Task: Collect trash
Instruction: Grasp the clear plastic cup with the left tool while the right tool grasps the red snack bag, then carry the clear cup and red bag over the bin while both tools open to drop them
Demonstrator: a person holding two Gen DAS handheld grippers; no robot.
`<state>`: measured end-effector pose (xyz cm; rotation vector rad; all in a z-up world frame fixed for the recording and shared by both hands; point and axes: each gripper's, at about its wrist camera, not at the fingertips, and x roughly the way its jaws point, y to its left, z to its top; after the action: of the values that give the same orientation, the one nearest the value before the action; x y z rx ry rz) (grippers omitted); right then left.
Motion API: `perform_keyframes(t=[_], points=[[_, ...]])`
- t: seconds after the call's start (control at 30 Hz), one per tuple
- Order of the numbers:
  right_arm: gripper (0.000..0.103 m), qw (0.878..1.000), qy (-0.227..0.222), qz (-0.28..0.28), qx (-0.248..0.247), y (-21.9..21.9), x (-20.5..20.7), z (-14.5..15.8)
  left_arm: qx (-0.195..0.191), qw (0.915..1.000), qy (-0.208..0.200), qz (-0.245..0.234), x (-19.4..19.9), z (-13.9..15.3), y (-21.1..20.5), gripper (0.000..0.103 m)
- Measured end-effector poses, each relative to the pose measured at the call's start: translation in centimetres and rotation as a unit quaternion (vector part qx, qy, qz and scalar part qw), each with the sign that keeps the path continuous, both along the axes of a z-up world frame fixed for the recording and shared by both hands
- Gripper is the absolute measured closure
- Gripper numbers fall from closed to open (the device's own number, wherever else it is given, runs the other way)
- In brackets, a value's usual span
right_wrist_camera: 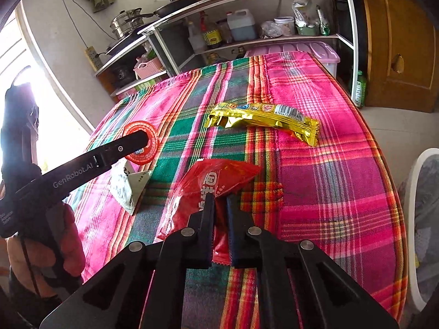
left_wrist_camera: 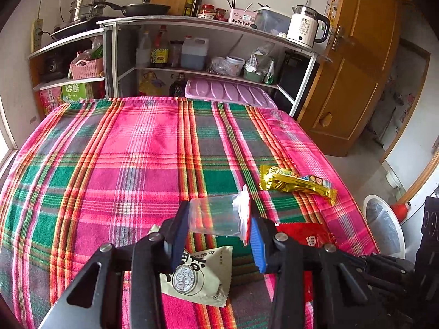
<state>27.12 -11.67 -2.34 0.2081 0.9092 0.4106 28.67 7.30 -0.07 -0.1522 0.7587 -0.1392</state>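
The right gripper (right_wrist_camera: 219, 205) is clamped on the red wrapper (right_wrist_camera: 208, 189), which fans out toward 11 o'clock over the plaid cloth (right_wrist_camera: 343, 192). The left gripper (left_wrist_camera: 216, 227) brackets a clear plastic cup (left_wrist_camera: 216, 215) lying on its side; its pads seem to touch the cup, though firm contact is unclear. A white packet (left_wrist_camera: 203, 274) lies beneath. Farther, at 1 o'clock, rests the gold wrapper (right_wrist_camera: 263, 122).

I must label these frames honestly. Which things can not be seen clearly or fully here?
- Bin: cut by the edge in both views; contents unclear.
- Red wrapper: left view, mostly behind the left gripper; right view, its near end is behind the right gripper.
- White wrapper: partly behind gripper fingers in both views.
- Clear cup: whether the pads press it is unclear.
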Motion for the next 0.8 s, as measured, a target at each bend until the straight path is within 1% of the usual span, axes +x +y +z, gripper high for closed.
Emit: perform_keyframes(t=[0.23, 0.4, 0.8], points=[[0.095, 1.0, -0.017, -0.013, 0.013, -2.5, -1.5, 1.2, 0.006, 0.9994, -0.032, -0.01, -2.8, 1.6, -1.6, 0.061], [0.095, 0.999, -0.03, -0.021, 0.021, -4.3, -2.8, 2.2, 0.004, 0.9989, -0.043, -0.017, -5.0, 2.1, -3.0, 0.061], [0.095, 0.996, -0.057, -0.052, 0.037, -9.5, -6.1, 4.1, -0.018, 0.9976, -0.053, -0.041, -9.1, 2.8, -6.8, 0.061]])
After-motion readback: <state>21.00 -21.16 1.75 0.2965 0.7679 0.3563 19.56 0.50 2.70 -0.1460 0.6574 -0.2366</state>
